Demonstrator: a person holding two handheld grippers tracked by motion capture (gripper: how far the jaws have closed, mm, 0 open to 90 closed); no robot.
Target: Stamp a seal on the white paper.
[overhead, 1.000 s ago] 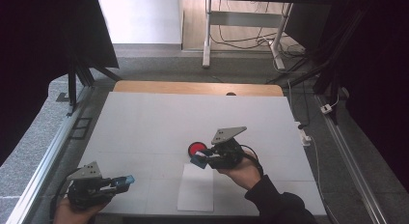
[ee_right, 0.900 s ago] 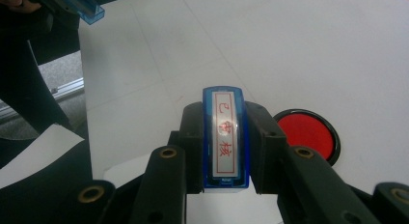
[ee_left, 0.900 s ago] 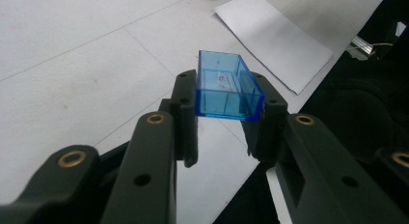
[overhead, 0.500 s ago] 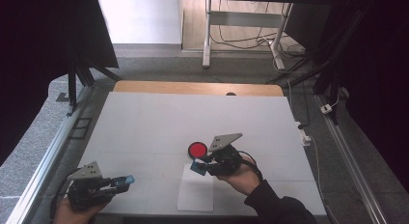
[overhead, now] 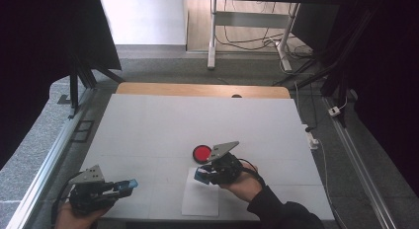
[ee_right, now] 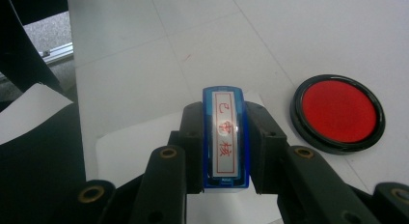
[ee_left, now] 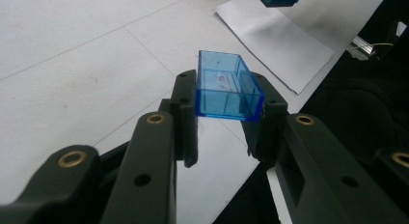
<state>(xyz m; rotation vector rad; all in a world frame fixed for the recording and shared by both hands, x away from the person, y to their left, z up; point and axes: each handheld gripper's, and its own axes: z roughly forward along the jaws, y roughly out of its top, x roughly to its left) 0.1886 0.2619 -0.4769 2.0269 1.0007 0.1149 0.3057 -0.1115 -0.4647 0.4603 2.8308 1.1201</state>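
Reading 已审核 in red on blue stamp (ee_right: 225, 137).

Recording lab: white-topped table (overhead: 148, 125) beyond claws, framed by black curtains (overhead: 44, 51), aluminium rails (overhead: 44, 174), floor cables (overhead: 257, 41).

Your right tool (overhead: 200, 175), clamped on the blue stamp (overhead: 201, 174), sits lower in the high view than a second ago, drawn back from the red ink pad (overhead: 201, 153) and down over the white paper sheet (overhead: 200, 202).
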